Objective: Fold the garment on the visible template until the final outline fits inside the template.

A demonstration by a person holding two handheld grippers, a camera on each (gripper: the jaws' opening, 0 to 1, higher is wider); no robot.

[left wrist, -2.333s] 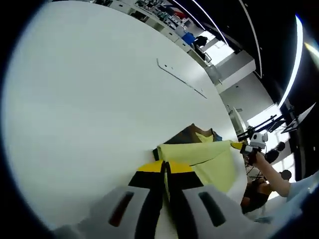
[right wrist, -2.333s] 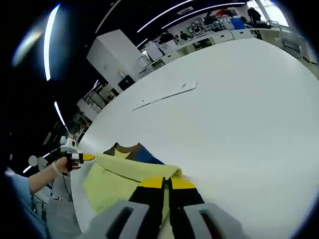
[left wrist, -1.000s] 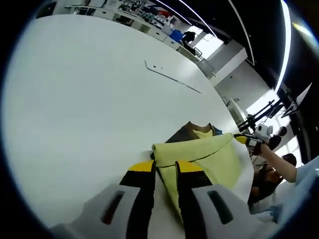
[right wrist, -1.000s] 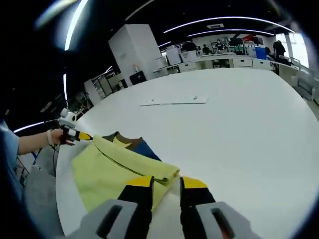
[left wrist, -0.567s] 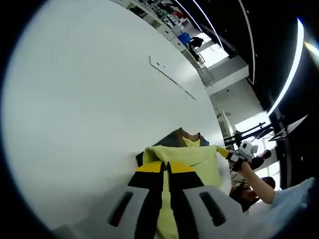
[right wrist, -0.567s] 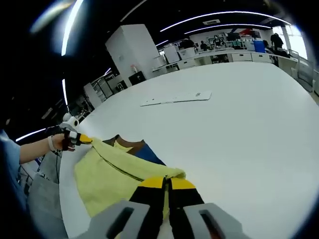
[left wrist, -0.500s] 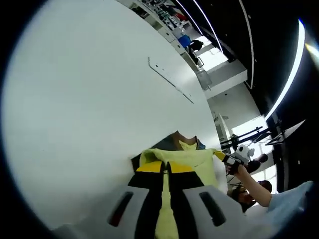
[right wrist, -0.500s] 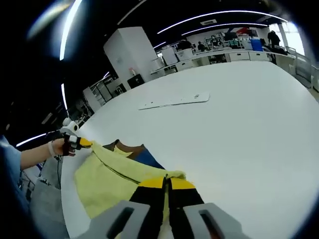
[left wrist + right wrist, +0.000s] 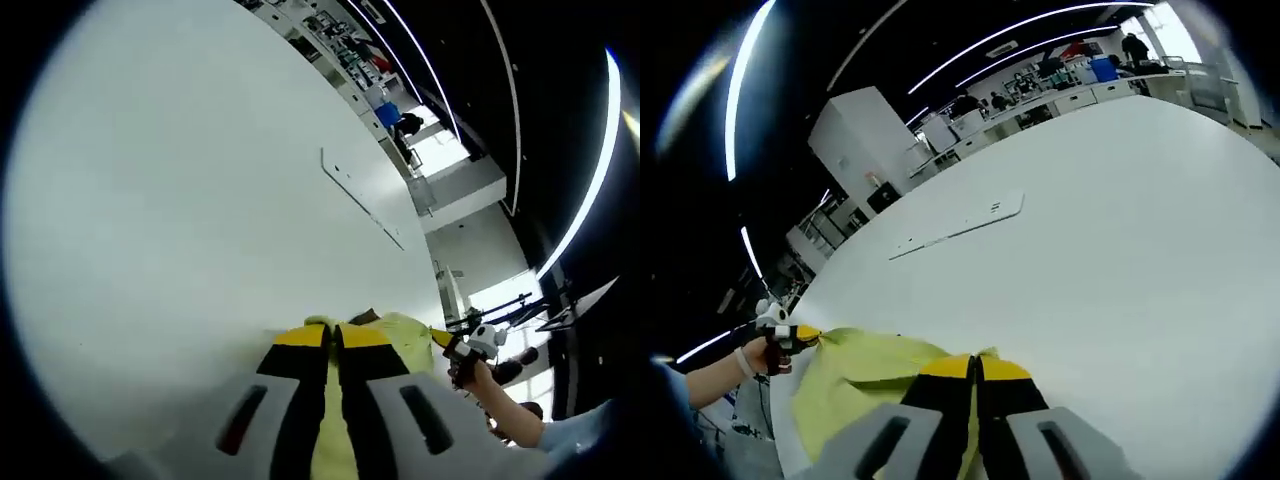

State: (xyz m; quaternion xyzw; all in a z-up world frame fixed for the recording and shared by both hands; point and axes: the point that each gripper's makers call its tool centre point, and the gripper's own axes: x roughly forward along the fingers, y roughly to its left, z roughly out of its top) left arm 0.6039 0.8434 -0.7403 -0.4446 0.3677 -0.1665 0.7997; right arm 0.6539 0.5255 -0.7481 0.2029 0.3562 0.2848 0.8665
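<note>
A light yellow garment [image 9: 865, 385] lies on the white table [image 9: 1120, 230], folded over on itself. My right gripper [image 9: 976, 366] is shut on its near corner. The left gripper [image 9: 806, 335] comes in from the left in a person's hand [image 9: 748, 360], pinching the opposite corner. In the left gripper view my left gripper [image 9: 334, 335] is shut on the yellow garment [image 9: 400, 330], and the right gripper [image 9: 443, 341] holds the far corner at the right. A long flat white strip [image 9: 952, 231] lies further off on the table; it also shows as the strip [image 9: 362, 196].
The white table [image 9: 170, 200] stretches wide ahead of both grippers. White cabinets and desks [image 9: 1040, 95] stand beyond its far edge, with a person [image 9: 1135, 48] in the distance. A tripod stand [image 9: 500, 305] rises near the table's edge.
Both grippers opened about a second ago, then shut again on the yellow fold. The fold has been drawn forward, and the brown and blue part of the garment is now covered.
</note>
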